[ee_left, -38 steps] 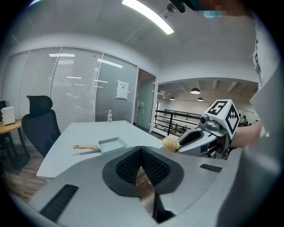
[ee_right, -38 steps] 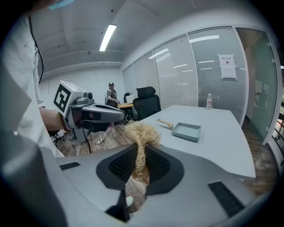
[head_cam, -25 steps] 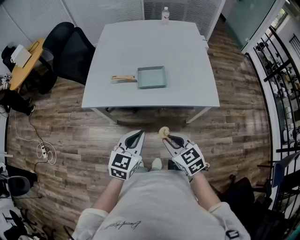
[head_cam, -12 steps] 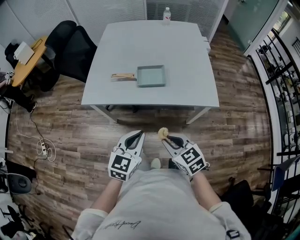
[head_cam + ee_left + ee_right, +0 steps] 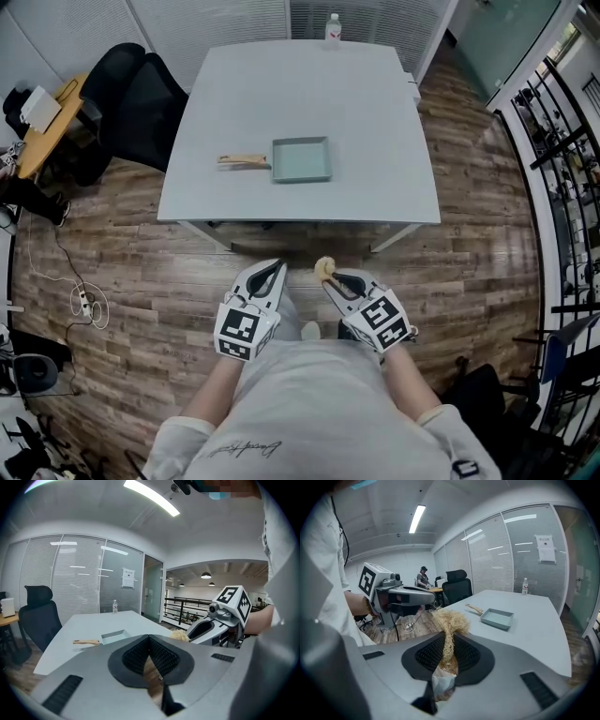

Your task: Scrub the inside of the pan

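One table (image 5: pixel 300 94), one pan (image 5: pixel 301 158), one bottle (image 5: pixel 332 28), one fibre scrubber (image 5: pixel 325 268), two grippers: left gripper (image 5: pixel 277 265), right gripper (image 5: pixel 333 278).

Grey table (image 5: pixel 375 122): pan (image 5: pixel 301 158), bottle (image 5: pixel 332 28)

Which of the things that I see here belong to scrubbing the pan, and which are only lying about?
For the job:
- pan
- scrubber, clamped in the right tool
- left tool, shut and empty

Lying about:
- bottle at the far edge of the table
- black chair
- cable
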